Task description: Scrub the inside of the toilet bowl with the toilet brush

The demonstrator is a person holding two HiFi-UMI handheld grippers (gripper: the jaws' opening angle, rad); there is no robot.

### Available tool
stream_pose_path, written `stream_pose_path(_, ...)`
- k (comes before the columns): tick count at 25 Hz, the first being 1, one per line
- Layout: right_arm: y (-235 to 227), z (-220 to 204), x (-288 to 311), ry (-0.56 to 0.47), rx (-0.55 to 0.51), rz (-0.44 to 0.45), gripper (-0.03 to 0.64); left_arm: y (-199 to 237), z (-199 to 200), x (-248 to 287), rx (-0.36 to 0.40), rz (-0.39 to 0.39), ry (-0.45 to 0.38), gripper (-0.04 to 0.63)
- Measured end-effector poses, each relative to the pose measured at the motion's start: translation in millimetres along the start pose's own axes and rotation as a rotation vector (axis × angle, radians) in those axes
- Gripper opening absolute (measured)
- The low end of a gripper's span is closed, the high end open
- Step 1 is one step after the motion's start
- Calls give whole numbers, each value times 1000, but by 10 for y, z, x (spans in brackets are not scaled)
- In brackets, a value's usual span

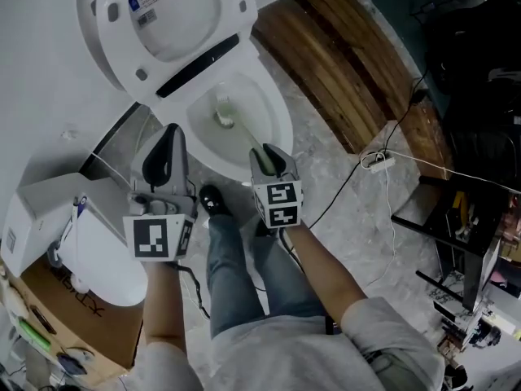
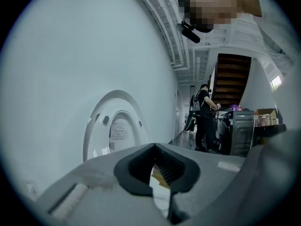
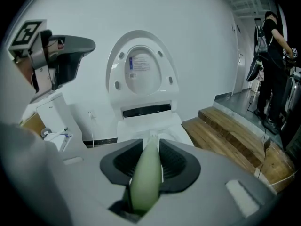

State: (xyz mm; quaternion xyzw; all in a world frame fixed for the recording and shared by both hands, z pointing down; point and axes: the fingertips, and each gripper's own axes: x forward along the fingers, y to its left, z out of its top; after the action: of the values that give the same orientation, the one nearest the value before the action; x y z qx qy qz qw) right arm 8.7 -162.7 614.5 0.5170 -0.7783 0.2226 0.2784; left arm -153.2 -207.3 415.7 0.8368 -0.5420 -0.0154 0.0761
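Right gripper (image 3: pixel 151 147) clamped on pale green toilet brush (image 3: pixel 143 187), bristle head (image 1: pixel 223 119) in white toilet bowl (image 1: pixel 277 120), left gripper (image 2: pixel 157 171) closed, empty

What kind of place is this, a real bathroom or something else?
Likely a workshop or test hall, not a home bathroom: the toilet stands beside a bare wooden platform, loose cables cross the floor, and another person works nearby.

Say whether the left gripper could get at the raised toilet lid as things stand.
Probably yes: the left gripper points toward the raised toilet lid, and nothing stands between them.
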Motion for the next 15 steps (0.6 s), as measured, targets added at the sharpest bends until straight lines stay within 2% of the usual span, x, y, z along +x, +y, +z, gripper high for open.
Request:
stream_pose_path(4,36,-155,254,26,-43,28,106,102,-251,-15,-16,42,39,5)
stream_pose_path(8,126,-350,523,59,-85,62,106,153,-340,44,-10,34,7,5)
stream_pose_path(15,296,-652,916,112,-178,123,106,254,-641,100,3,24,53,5)
